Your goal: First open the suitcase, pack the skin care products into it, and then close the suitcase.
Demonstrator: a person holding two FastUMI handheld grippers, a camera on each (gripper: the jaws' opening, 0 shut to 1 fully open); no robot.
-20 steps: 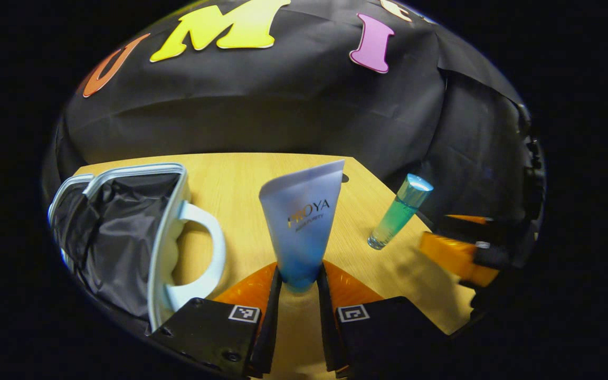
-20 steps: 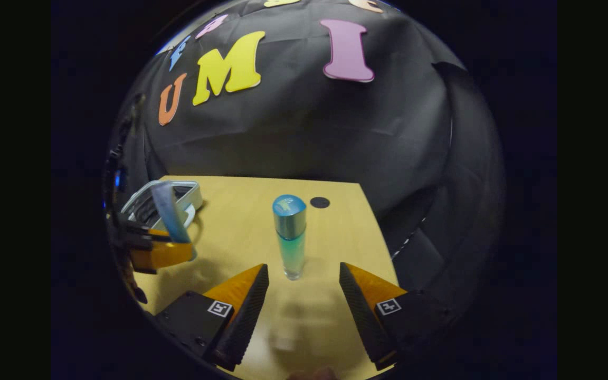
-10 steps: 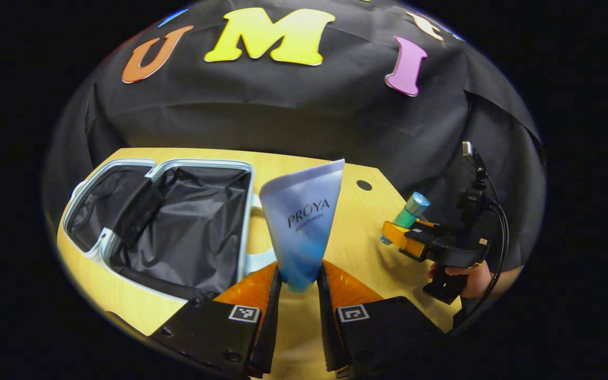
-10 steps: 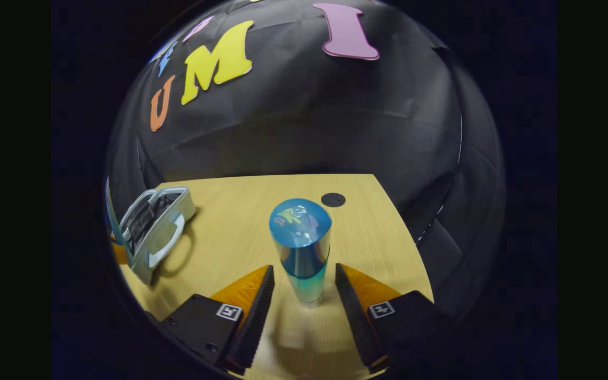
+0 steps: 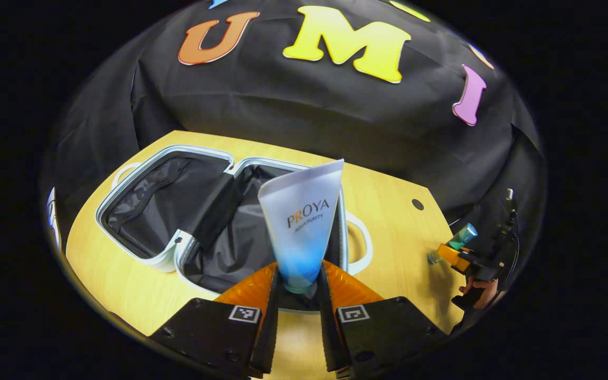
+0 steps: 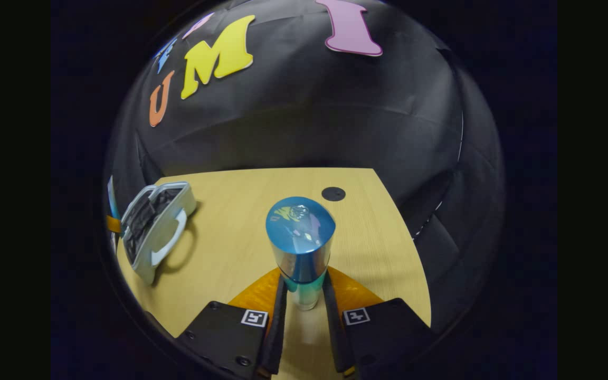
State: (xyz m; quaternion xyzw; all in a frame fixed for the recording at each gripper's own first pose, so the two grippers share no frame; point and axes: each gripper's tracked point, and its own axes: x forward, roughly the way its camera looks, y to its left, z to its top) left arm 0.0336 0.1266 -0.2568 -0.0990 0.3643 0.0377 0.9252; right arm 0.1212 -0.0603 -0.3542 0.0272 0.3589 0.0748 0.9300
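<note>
My left gripper (image 5: 297, 295) is clamped on the blue-white tube (image 5: 303, 221) — both fingers press its lower end, and it stands up straight from them (crimped flat end at the top). Just past the tube lies the suitcase (image 5: 167, 261), wide open on the wooden table (image 5: 388, 211), both halves lined in black fabric, a white handle (image 5: 363, 248) sticking out on its near side. The tube hangs in front of the nearer half; whether it is over it or short of it I cannot tell.

Over to my right gripper (image 6: 304, 311): its fingers are closed on the green bottle (image 6: 302, 248), squeezing its lower body from both sides, the shiny blue cap (image 6: 300, 227) facing the camera. The bottle's base looks to be at or just above the tabletop — hard to say which. Farther off, at the table's left edge, the suitcase (image 6: 169, 232) sits well apart from this bottle. From the left gripper view, the right gripper (image 5: 454, 254) and bottle (image 5: 459, 237) show small at the far right edge of the table, a hand (image 5: 481, 287) behind them.
</note>
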